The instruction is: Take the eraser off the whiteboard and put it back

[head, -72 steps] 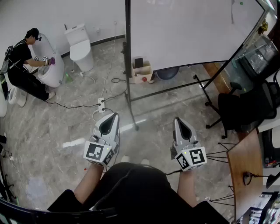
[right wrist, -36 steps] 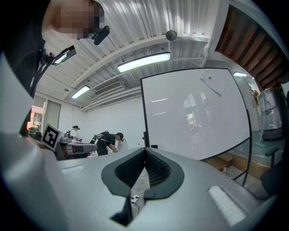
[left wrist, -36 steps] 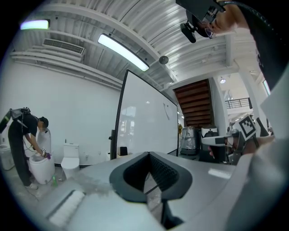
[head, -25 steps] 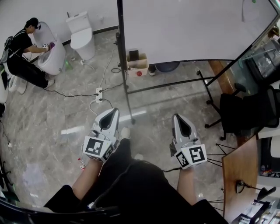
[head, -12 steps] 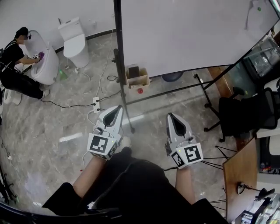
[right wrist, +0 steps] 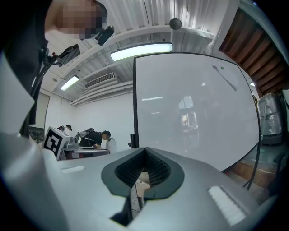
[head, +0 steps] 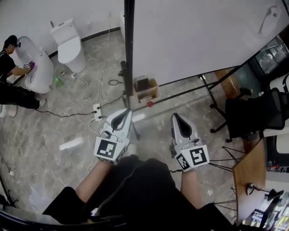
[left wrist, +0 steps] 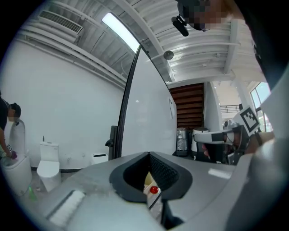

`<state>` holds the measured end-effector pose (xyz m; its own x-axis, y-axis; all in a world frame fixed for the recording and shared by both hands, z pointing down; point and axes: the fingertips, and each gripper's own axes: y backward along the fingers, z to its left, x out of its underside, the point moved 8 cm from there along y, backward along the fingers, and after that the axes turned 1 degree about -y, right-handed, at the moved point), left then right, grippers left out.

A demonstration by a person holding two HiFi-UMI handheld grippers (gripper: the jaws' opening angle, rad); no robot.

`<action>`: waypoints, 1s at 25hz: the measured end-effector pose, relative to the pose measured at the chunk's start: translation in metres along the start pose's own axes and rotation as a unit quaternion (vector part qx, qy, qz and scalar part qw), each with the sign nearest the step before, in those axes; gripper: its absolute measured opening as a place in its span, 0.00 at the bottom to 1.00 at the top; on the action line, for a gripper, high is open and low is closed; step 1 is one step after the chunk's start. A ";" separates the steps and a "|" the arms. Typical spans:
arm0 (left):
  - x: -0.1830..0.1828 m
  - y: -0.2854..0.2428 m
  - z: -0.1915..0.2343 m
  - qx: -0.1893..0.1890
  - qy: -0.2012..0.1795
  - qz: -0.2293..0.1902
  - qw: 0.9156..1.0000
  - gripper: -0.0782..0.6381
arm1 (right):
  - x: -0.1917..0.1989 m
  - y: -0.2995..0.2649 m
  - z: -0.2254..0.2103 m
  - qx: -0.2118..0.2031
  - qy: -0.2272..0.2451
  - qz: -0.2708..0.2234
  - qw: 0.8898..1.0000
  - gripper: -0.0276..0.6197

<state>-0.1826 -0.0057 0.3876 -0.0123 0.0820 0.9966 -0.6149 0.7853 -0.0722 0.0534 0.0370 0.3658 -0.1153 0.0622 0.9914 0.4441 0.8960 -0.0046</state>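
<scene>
Jaws on both tools are clenched with nothing between them. The left gripper (head: 127, 113) and right gripper (head: 174, 117) point side by side towards the whiteboard (head: 194, 31), apart from it.

Only the head view shows the floor layout. A cardboard box (head: 147, 92) sits at the board's foot beside its black post (head: 129, 36), with a red ball (head: 149, 103) just in front of the box. A power strip (head: 96, 111) lies on a trailing cable, a toilet (head: 67, 43) stands by the wall, and another person (head: 9, 72) crouches at a second toilet (head: 34, 67).

The left gripper view alone shows a ribbed ceiling with a strip light (left wrist: 119, 30) and a brown slatted wall (left wrist: 189, 103) past the board's edge. The right gripper view meets the board's face almost square on, with reflections across it.

A pale item (head: 272, 12) with a green spot sits high near the board's upper right corner, well apart from both grippers. It is too small and warped to tell whether it is the eraser. The box holds a dark shape that cannot be identified. An office chair (head: 246, 113) and a wooden desk (head: 250, 176) are cut off by the right edge.

Grey marbled tiles (head: 54, 135) cover the floor, and the walls are white.
</scene>
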 end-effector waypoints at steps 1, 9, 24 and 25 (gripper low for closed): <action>0.000 -0.003 0.003 0.005 0.003 -0.002 1.000 0.12 | 0.000 -0.004 0.001 0.003 -0.002 0.001 1.000 0.06; 0.006 -0.021 0.025 0.015 0.017 0.000 1.000 0.12 | 0.005 -0.032 -0.005 0.003 -0.011 0.019 1.000 0.06; 0.007 -0.081 0.020 -0.094 -0.014 0.010 0.995 0.12 | -0.014 -0.100 -0.082 -0.120 0.004 0.017 0.993 0.06; 0.008 -0.085 0.017 -0.104 -0.017 0.012 0.994 0.12 | -0.016 -0.104 -0.087 -0.128 0.005 0.017 0.992 0.06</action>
<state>-0.1443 -0.0820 0.4027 -0.0536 0.0851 0.9949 -0.4385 0.8931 -0.1001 0.0868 -0.0952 0.3622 -0.0882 0.0843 0.9925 0.6590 0.7521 -0.0053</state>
